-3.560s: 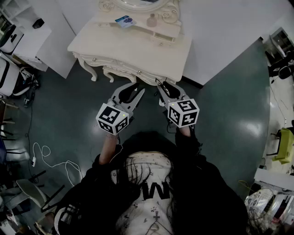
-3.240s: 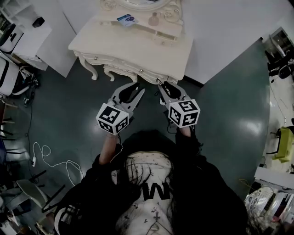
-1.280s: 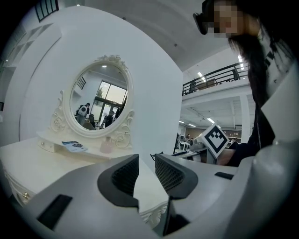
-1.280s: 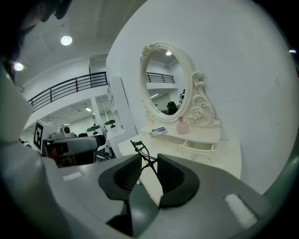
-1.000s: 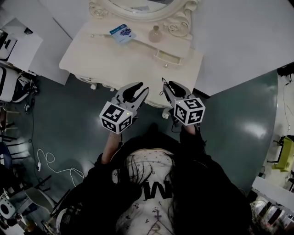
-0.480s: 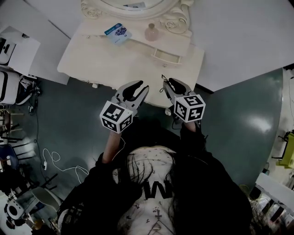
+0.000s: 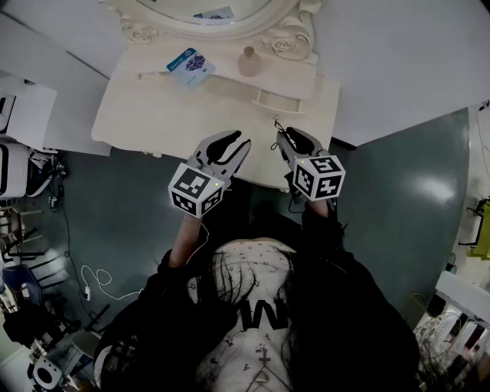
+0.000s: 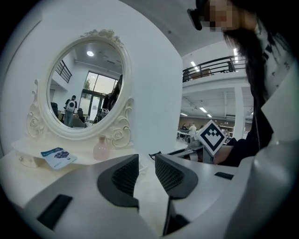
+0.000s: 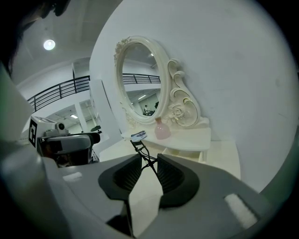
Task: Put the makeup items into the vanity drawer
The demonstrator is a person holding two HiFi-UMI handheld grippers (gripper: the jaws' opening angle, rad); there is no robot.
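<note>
**While I stand at the vanity, the curler is in my right claw**

As I look down, both claws hang over the front edge of the cream counter (image 7: 153, 115). They are side by side and apart from each other. My right claw (image 7: 289, 139) is closed on a black eyelash curler (image 9: 144, 153). The pads pinch its thin handles, and its curved head sticks out past the tips toward the mirror (image 7: 200, 11). The jaws stand fairly wide for that grip, since the handles keep them apart. The curler is clear of the counter, carried in the air above its front right part.

My left claw (image 7: 232, 140) has nothing in it. Its two ribbed pads face each other across a narrow gap, and through that gap I see only bare counter.

At the back, under the oval mirror, runs a raised shelf. On it stands a pink bottle (image 7: 247, 63), upright and close to the carved frame. A blue-and-white packet (image 7: 190, 63) lies flat to its left, well apart from it. A small drawer (image 7: 280, 100) sits in the front of that shelf, beyond my right claw. I cannot tell whether it is ajar.
</note>
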